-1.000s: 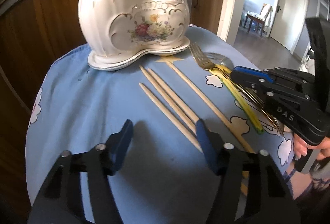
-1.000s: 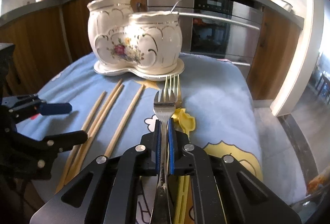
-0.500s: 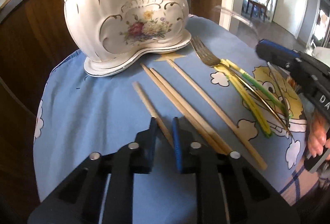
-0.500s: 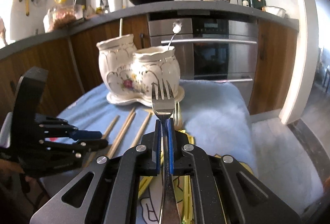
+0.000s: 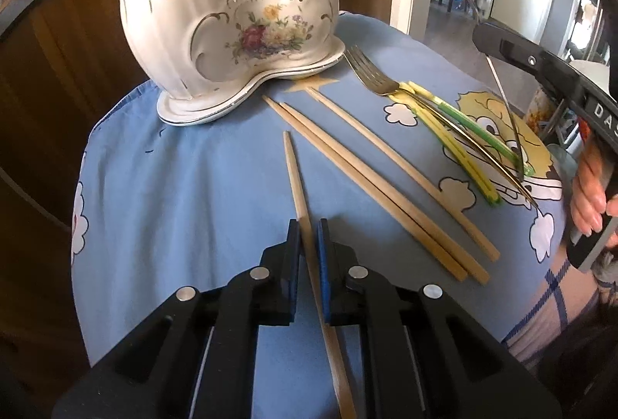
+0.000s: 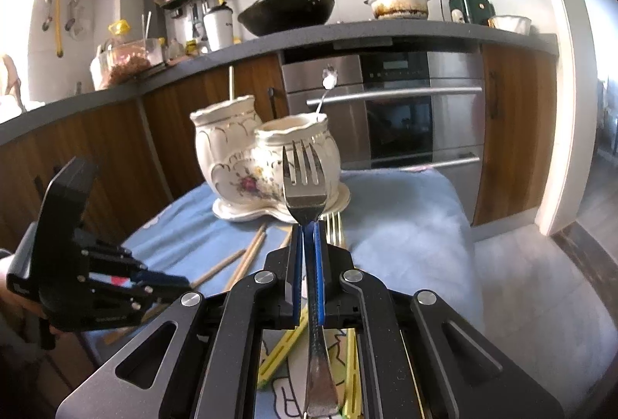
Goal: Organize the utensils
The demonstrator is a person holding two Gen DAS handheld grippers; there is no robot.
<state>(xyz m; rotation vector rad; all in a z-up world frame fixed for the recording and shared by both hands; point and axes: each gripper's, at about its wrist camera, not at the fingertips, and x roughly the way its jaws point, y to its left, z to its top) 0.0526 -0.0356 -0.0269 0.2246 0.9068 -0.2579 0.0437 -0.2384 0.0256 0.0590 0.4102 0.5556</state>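
Holder (image 6: 266, 164) straight ahead of our right hand-held gripper (image 6: 308, 264), clamping fork (image 6: 303, 183) tines-up; left hand-held gripper (image 5: 308, 256) just closed, pinching 1 chopstick (image 5: 295, 179).

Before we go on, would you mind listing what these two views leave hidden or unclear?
- Left wrist view: the held chopstick runs off the bottom edge; its far end is unseen.
- Both views: the holder's rim hides what sits inside; only two handles stick out.
- Right wrist view: the held fork's handle end is cut by the bottom edge.
- Right wrist view: countertop jars are too small to identify.
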